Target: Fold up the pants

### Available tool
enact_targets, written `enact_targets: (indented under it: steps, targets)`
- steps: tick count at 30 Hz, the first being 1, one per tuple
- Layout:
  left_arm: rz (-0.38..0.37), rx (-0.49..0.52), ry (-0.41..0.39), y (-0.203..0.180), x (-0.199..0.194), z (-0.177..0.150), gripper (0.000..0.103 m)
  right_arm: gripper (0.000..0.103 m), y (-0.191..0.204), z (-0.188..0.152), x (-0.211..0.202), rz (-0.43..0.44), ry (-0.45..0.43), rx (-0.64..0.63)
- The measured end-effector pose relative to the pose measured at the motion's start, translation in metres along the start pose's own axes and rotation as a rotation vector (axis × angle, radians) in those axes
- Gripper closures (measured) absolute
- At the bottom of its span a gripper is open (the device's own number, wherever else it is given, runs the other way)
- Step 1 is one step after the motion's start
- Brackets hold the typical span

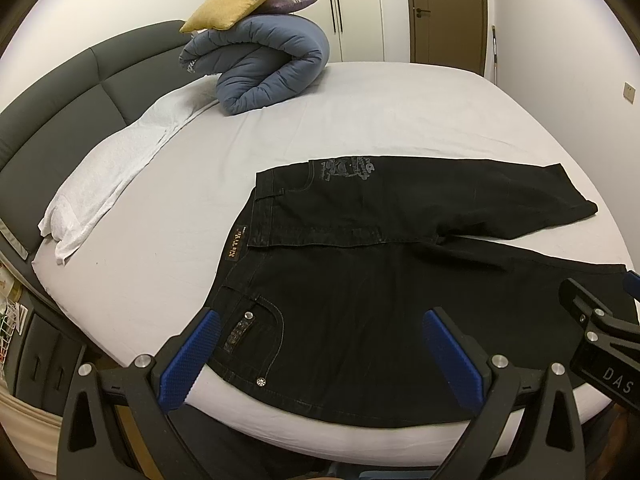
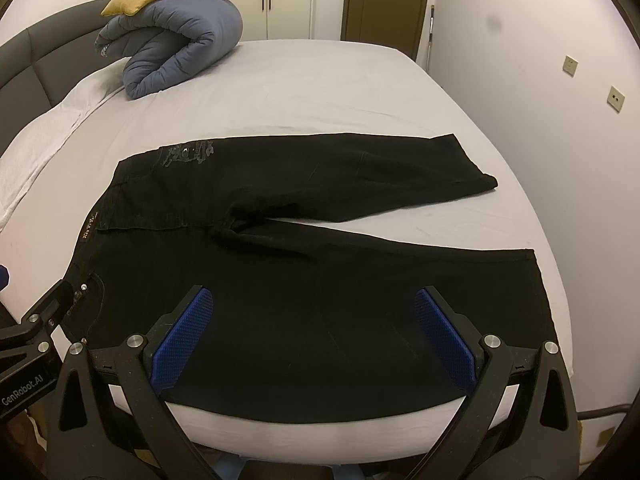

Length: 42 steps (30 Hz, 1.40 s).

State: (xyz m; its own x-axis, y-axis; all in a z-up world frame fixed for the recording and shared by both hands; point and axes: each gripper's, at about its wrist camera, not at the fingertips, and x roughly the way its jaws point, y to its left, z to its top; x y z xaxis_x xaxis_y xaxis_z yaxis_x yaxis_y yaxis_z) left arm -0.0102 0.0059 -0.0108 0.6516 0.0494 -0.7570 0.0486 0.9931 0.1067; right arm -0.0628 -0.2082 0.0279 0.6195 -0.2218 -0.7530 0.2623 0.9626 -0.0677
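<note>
Black pants point(image 1: 380, 264) lie flat on the bed, waistband to the left, both legs spread out to the right; they also show in the right wrist view point(image 2: 304, 240). The far leg ends near the bed's right side point(image 2: 472, 168), the near leg's hem point(image 2: 536, 280) near the front right edge. My left gripper point(image 1: 320, 320) is open and empty above the near hip and pocket point(image 1: 256, 328). My right gripper point(image 2: 314, 300) is open and empty above the near leg. Each gripper shows at the edge of the other's view.
The bed point(image 1: 360, 112) has a light grey sheet and a dark padded headboard point(image 1: 60, 100) on the left. A rolled blue duvet point(image 1: 264, 64) with a yellow cushion point(image 1: 236, 0) and a purple cushion sits at the back. White pillow point(image 1: 112, 176) lies by the headboard. Wall close on the right.
</note>
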Motion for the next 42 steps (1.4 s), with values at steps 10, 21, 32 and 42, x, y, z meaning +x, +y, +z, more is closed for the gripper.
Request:
enact_targets:
  steps: [10,21,32,42]
  targets:
    - [0.004,0.004,0.009,-0.002,0.001,0.000,0.000,0.000,0.002,-0.001,0.002,0.003,0.006,-0.001]
    - [0.010,0.010,0.029,-0.006,0.008,0.003,0.000,0.000,0.002,0.000,0.009,0.008,0.018,-0.009]
    - [0.000,0.047,0.035,-0.005,0.038,0.015,0.000,0.000,0.004,0.012,0.034,0.043,0.031,-0.048]
    - [-0.252,0.152,0.115,0.023,0.140,0.098,0.000,0.000,-0.004,0.110,0.115,0.314,-0.005,-0.178]
